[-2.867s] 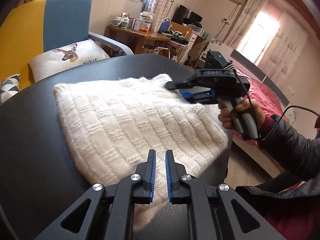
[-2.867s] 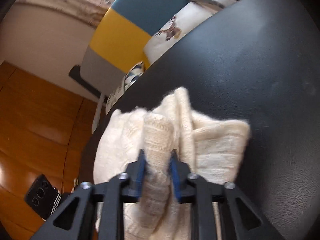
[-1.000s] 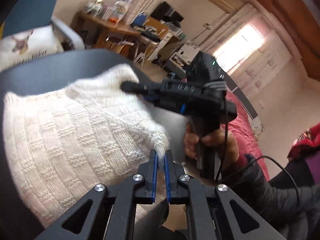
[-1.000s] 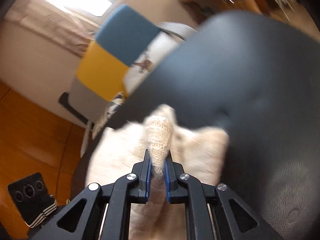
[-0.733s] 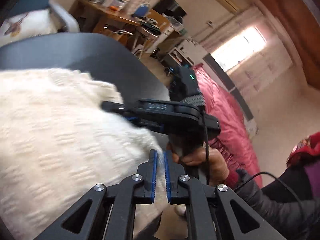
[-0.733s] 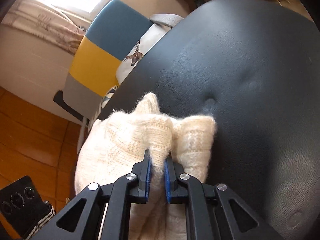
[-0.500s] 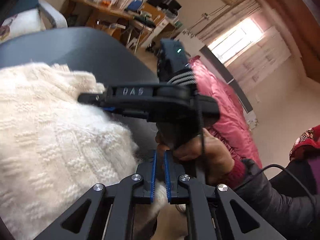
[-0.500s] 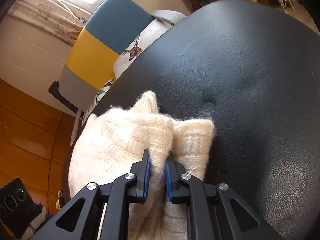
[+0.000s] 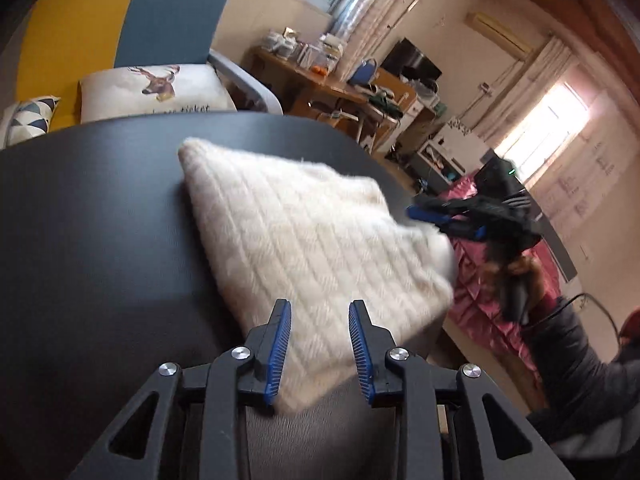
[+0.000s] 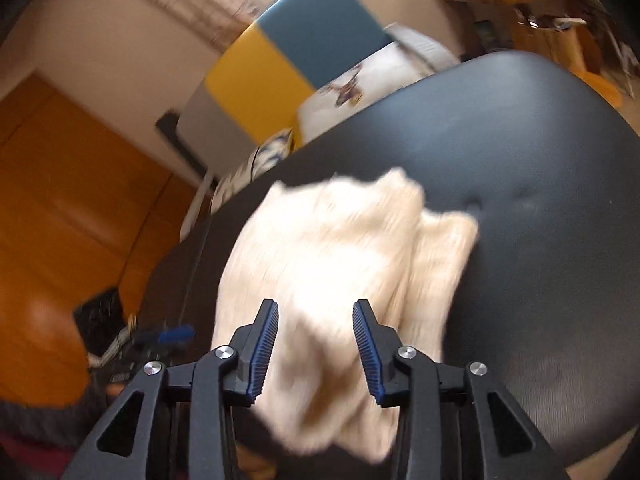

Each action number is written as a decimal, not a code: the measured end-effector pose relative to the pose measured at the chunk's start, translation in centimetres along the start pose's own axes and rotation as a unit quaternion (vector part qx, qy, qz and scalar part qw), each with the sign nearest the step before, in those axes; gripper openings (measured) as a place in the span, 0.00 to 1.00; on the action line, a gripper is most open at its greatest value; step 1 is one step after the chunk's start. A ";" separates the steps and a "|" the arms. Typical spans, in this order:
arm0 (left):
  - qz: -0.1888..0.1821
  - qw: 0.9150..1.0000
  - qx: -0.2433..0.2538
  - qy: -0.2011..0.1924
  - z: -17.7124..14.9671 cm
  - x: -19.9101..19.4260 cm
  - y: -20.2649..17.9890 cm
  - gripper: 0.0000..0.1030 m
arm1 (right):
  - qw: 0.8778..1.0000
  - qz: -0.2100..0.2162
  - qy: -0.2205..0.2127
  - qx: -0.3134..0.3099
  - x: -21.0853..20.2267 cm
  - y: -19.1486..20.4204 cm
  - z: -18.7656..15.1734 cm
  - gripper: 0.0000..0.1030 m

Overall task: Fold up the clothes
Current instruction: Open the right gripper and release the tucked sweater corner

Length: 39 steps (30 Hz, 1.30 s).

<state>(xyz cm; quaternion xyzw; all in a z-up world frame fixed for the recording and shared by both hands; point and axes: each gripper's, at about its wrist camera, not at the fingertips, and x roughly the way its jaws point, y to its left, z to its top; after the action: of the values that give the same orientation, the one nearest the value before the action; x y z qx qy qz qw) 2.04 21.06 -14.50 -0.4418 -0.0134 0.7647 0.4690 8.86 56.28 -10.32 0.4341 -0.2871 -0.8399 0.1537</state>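
Motion blur smears the folded cream sweater (image 10: pixel 340 280) in the right wrist view, hiding its knit. It lies on the black counter (image 9: pixel 88 240), its near corner overhanging the counter's front edge. The left tool (image 9: pixel 318 344) and right tool (image 10: pixel 316 346) are both spread, holding nothing.

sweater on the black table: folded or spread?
Folded. The white knit sweater lies as a compact bundle on the black table, with doubled layers at its far edge in the right wrist view.
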 end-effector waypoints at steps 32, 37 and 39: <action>0.097 0.923 0.341 0.149 -7.2 2.8 -2.1 0.00 | 0.988 -0.086 0.126 -0.018 3.3 -2.7 -7.1 0.00; 0.060 0.945 0.295 0.129 -5.8 0.4 -2.6 0.00 | 0.997 -0.051 0.052 0.040 -0.6 -3.8 -5.2 0.24; 0.020 0.970 0.221 0.096 -3.8 -1.1 -1.8 0.00 | 0.997 -0.010 0.007 0.074 -2.0 -4.6 -4.1 0.31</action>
<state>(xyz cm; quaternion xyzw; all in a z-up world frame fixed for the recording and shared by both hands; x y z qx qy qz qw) 6.12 19.74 -15.35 -0.3990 0.2102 0.7116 0.5387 13.33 59.45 -13.78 0.4532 -0.3428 -0.8149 0.1145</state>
